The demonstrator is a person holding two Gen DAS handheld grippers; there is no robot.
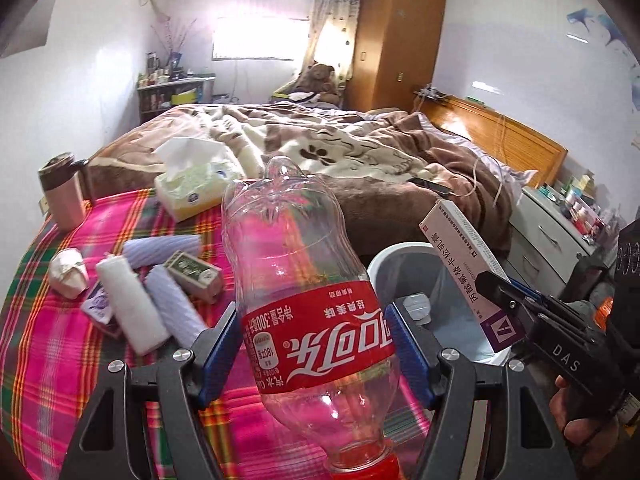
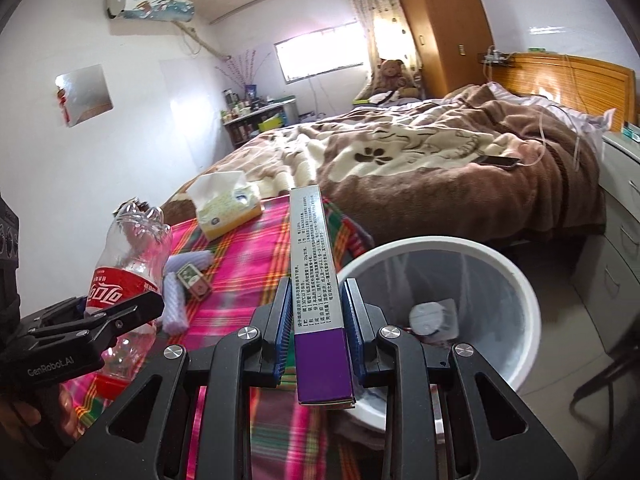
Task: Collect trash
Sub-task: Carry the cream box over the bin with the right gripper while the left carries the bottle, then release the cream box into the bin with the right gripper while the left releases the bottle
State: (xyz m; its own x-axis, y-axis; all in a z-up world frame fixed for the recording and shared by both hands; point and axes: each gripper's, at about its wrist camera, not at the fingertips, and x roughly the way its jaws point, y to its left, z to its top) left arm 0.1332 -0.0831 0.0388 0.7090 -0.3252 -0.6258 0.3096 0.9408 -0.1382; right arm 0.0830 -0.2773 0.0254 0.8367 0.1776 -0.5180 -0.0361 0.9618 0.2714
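My left gripper [image 1: 316,344] is shut on an empty clear cola bottle [image 1: 304,280] with a red label, held cap-down above the plaid cloth; it also shows in the right wrist view [image 2: 124,276]. My right gripper [image 2: 318,320] is shut on a long white and purple medicine box [image 2: 316,280], held beside the rim of a white trash bin [image 2: 516,276]. The box [image 1: 464,272] and the bin [image 1: 384,260] show in the left wrist view too. A small white object [image 2: 432,316] lies inside the bin.
On the pink plaid cloth [image 1: 48,328] lie a crumpled paper ball [image 1: 68,272], a white roll [image 1: 132,308], lilac ribbed rolls [image 1: 172,304], a small green box [image 1: 196,272], a tissue box [image 1: 196,188] and a mug [image 1: 62,192]. A bed [image 1: 360,152] stands behind, drawers [image 2: 624,240] to the right.
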